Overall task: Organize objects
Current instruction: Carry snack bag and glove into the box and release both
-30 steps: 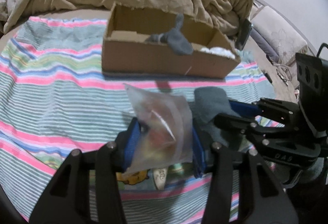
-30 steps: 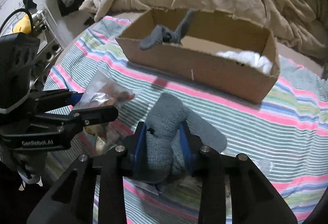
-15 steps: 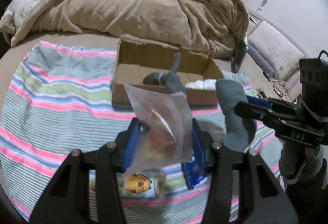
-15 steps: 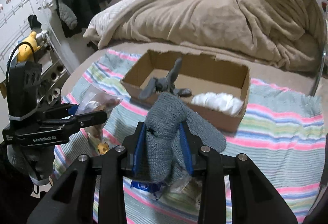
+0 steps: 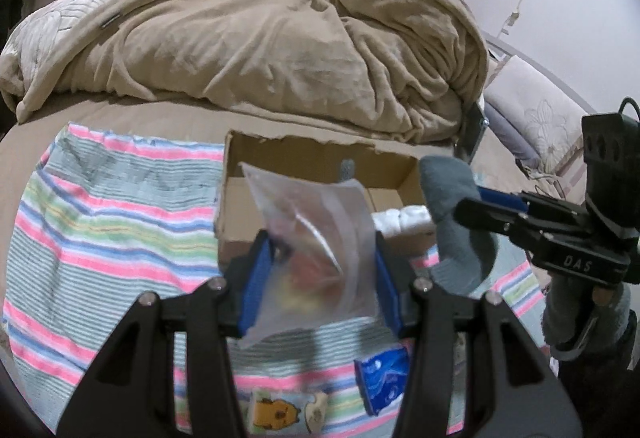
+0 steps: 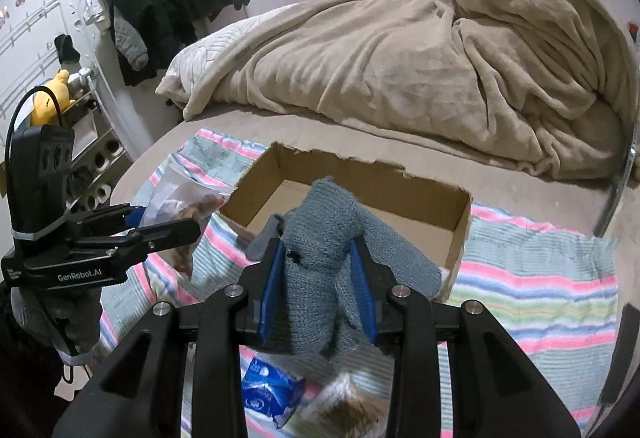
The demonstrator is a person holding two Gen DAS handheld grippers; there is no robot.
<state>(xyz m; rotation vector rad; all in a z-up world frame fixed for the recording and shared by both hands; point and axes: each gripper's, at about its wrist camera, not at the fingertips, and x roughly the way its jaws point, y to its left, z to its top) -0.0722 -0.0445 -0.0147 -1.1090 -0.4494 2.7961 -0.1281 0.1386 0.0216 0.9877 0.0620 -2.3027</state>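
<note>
Bed with striped cloth [image 5: 120, 238]: cardboard box [image 6: 456, 234] ahead of both jaws, partly filled. Left gripper [image 5: 320, 278] grasps plastic bag [image 5: 316, 250]; right gripper [image 6: 318, 286] grasps grey sock [image 6: 316, 270]. Blue packet [image 5: 382, 378] remains below the jaws.

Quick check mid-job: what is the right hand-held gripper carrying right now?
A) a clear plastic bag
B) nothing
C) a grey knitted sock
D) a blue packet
C: the right hand-held gripper is shut on the grey knitted sock, held up in front of the cardboard box; the clear plastic bag is in the left hand-held gripper.
</note>
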